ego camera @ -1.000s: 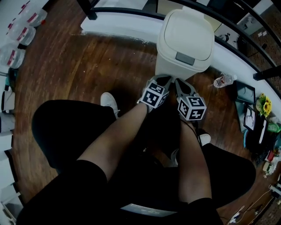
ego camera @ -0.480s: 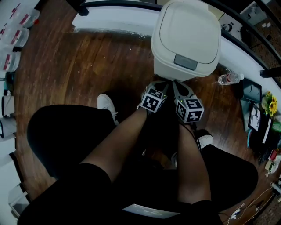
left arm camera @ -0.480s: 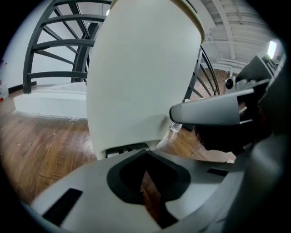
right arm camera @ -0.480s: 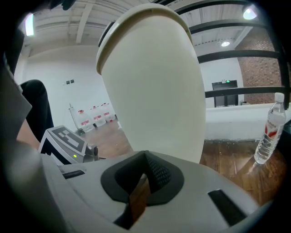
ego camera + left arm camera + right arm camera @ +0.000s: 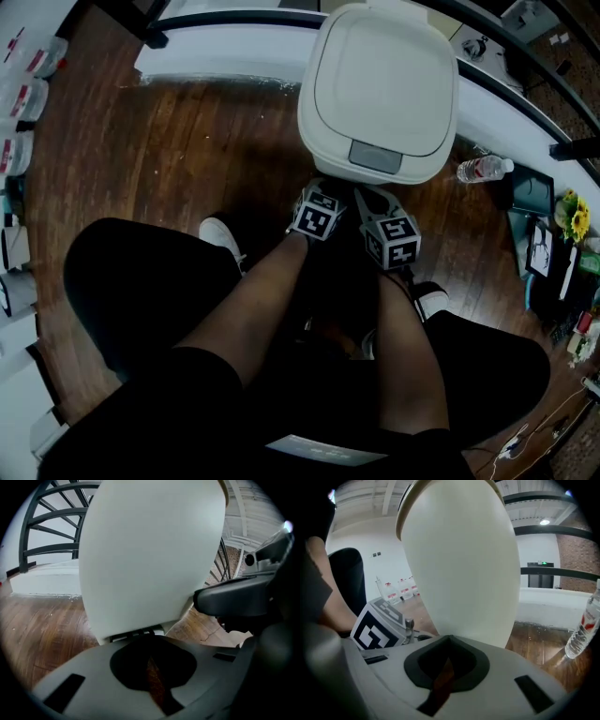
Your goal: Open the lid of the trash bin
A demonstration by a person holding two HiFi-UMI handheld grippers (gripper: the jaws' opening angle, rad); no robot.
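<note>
Closer to the trash bin [image 5: 380, 89] than a second ago, both grippers are now held side by side just in front of its lower front edge, and the bin fills more of the head view. The bin is stood on the wooden floor [image 5: 187, 159] against a curved white base [image 5: 234, 58], and its lid [image 5: 384, 75] is seen closed, with the grey latch [image 5: 375, 155] at the front edge facing the person.

The left gripper [image 5: 325, 187] is pointed at the foot of the bin. In the left gripper view its jaws are brought together, only a thin slit of floor is shown between them, and nothing is held. The cream wall of the bin is seen rising right beyond the jaw tips; whether it is touched cannot be told.

The right gripper [image 5: 372, 200] is held just beside the left one, slightly nearer the person. In the right gripper view its jaws are likewise pressed together and nothing is gripped. The marker cube [image 5: 377, 627] of the left gripper is seen at that view's left, and the bin's rounded wall is seen just ahead.

A water bottle [image 5: 483, 171] is laid on the floor to the right of the bin. White shoes [image 5: 223, 234] are seen on either side of the person's legs.
</note>
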